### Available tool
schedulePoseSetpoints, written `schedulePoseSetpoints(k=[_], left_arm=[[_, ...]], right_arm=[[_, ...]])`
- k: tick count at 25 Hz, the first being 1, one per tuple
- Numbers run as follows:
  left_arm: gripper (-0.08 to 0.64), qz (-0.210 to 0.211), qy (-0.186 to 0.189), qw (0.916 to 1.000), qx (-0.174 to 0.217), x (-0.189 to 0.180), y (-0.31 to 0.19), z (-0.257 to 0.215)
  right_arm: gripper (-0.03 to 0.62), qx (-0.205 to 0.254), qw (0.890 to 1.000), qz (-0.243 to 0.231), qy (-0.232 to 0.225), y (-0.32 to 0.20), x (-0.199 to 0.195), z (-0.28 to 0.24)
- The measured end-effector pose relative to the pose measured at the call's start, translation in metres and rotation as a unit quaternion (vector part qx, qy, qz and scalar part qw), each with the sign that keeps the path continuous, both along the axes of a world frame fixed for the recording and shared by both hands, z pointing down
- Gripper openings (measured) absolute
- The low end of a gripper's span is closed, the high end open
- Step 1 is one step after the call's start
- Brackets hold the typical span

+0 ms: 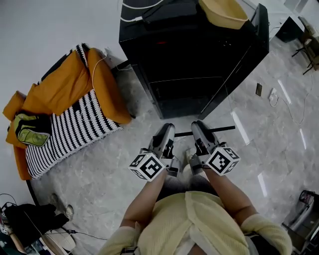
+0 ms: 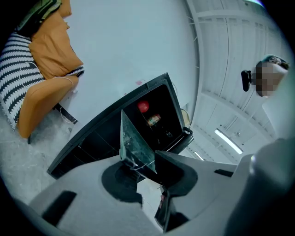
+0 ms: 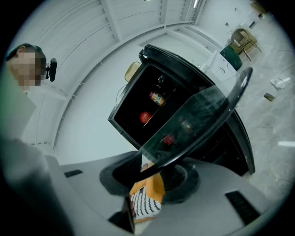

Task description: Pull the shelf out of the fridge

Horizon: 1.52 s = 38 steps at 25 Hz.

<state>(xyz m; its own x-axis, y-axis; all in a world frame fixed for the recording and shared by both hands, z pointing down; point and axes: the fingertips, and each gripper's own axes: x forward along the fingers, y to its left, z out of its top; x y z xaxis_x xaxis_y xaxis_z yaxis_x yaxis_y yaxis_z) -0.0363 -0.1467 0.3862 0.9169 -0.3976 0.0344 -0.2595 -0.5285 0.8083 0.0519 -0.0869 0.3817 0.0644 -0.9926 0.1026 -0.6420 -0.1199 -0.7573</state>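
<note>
The glass shelf with its dark edge strip is out of the black fridge and hangs level between my two grippers over the floor. My left gripper is shut on one end of the shelf. My right gripper is shut on the other end, the dark rim lying across its pads. In both gripper views the fridge stands open with a red apple and a bottle inside.
The fridge door swings out to the right. A yellow bowl sits on top of the fridge. An orange and striped seat stands at the left. A phone and cables lie on the marble floor at the right.
</note>
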Motion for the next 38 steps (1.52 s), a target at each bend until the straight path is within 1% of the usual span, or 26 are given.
schedulePoseSetpoints(k=[6, 9, 14, 19, 27, 38], left_arm=[[0.098, 0.007, 0.005, 1.0, 0.0, -0.001, 0.012, -0.023], [0.098, 0.01, 0.01, 0.9999, 0.006, -0.002, 0.016, -0.037], [0.098, 0.001, 0.012, 0.9999, 0.0, -0.003, 0.022, -0.054], [0.098, -0.001, 0.018, 0.9998, 0.002, -0.006, 0.027, -0.065], [0.098, -0.003, 0.023, 0.9997, 0.005, -0.011, 0.031, -0.071], [0.098, -0.006, 0.019, 0.9998, 0.004, -0.014, 0.036, -0.072]], right_arm=[[0.117, 0.0, 1.0, -0.006, 0.006, 0.011, -0.002, -0.024], [0.118, 0.003, 1.0, -0.008, 0.011, 0.016, -0.003, -0.038], [0.12, 0.005, 1.0, -0.015, 0.017, 0.021, -0.004, -0.056], [0.121, 0.006, 1.0, -0.014, 0.02, 0.026, -0.006, -0.067], [0.123, 0.007, 0.999, -0.021, 0.043, 0.029, -0.011, -0.077], [0.124, 0.004, 0.999, -0.025, 0.043, 0.033, -0.014, -0.078]])
